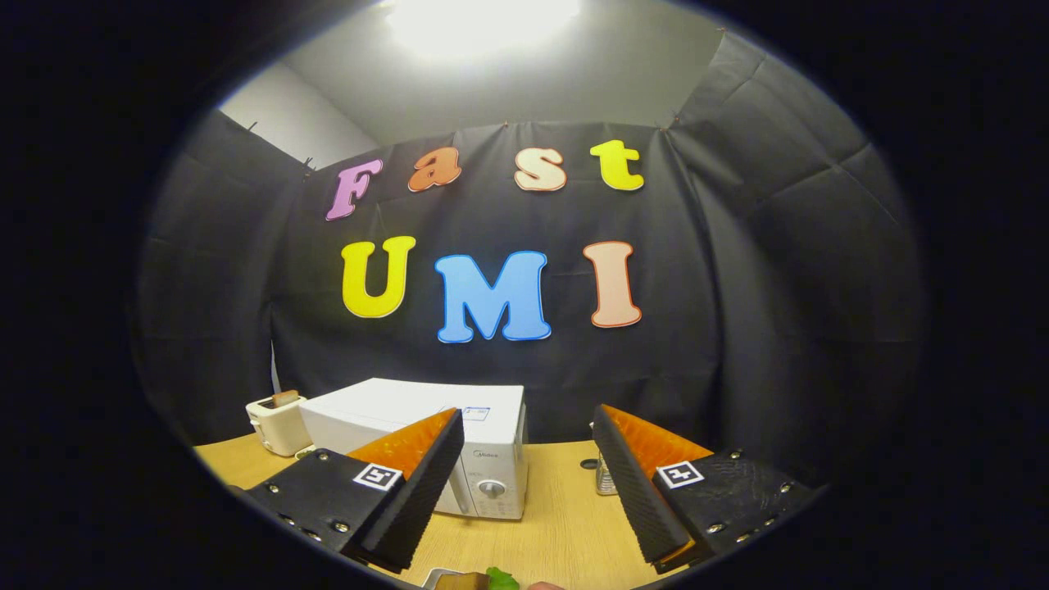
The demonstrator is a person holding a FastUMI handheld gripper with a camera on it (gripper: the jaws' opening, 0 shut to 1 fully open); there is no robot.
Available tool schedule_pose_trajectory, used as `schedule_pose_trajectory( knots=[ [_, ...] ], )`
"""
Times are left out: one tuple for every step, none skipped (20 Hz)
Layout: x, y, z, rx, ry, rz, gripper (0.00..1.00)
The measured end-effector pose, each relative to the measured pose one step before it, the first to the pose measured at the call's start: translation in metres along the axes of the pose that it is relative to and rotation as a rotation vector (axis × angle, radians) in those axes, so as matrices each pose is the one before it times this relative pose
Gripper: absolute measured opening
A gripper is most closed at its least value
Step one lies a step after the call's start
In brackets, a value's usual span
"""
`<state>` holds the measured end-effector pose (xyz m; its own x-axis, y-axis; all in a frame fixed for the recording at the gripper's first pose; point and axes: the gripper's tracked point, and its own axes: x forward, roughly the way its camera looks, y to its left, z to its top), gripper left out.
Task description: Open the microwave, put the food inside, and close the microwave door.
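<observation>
White microwave point(426, 438) sits shut on the wooden bench point(557, 508) just ahead of my claw point(524, 483), which gapes wide and empty; best to approach its door edge squarely, food point(479, 580) waiting on the bench nearest me.

The left finger hides the lower front of the white box-shaped microwave point(426, 426), so its door cannot be judged. A small metal-and-glass item point(605, 478) is half covered by the right finger. The green-and-brown food point(483, 580) (bottom centre) is cut off.
</observation>
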<state>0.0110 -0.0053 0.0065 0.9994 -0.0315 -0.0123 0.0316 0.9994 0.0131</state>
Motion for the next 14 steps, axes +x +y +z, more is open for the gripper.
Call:
schedule_pose_trajectory(
  knots=[
    [-0.00046, 0.00071, 0.00232, -0.00290, -0.00286, 0.00139, 0.97],
    [-0.00133, 0.00097, 0.00148, -0.00153, -0.00305, 0.00153, 0.97],
    [-0.00199, 0.00126, 0.00289, -0.00167, -0.00573, 0.00328, 0.97],
    [-0.00169, 0.00097, 0.00242, -0.00435, -0.00560, 0.00061, 0.97],
    [-0.00067, 0.00006, 0.00237, -0.00541, -0.00727, -0.00067, 0.97],
    [-0.00018, -0.00047, 0.00151, -0.00461, -0.00651, -0.00209, 0.97],
    [0.00068, 0.00065, 0.00020, 0.00064, -0.00176, 0.00033, 0.97],
    [0.00087, 0.00331, -0.00349, 0.00582, 0.00601, 0.00718, 0.97],
    [0.00142, 0.00374, -0.00474, 0.00956, 0.01047, 0.00948, 0.97],
    [0.00135, 0.00393, -0.00544, 0.00998, 0.01092, 0.01078, 0.97],
    [0.00253, 0.00397, -0.00419, 0.00588, 0.00652, 0.00732, 0.97],
    [0.00297, 0.00399, -0.00506, 0.00083, 0.00570, 0.00467, 0.97],
    [0.00380, 0.00593, -0.00458, -0.00380, 0.00278, 0.00525, 0.97],
    [0.00415, 0.00640, -0.00658, -0.00414, 0.00627, 0.00350, 0.97]
  ],
)
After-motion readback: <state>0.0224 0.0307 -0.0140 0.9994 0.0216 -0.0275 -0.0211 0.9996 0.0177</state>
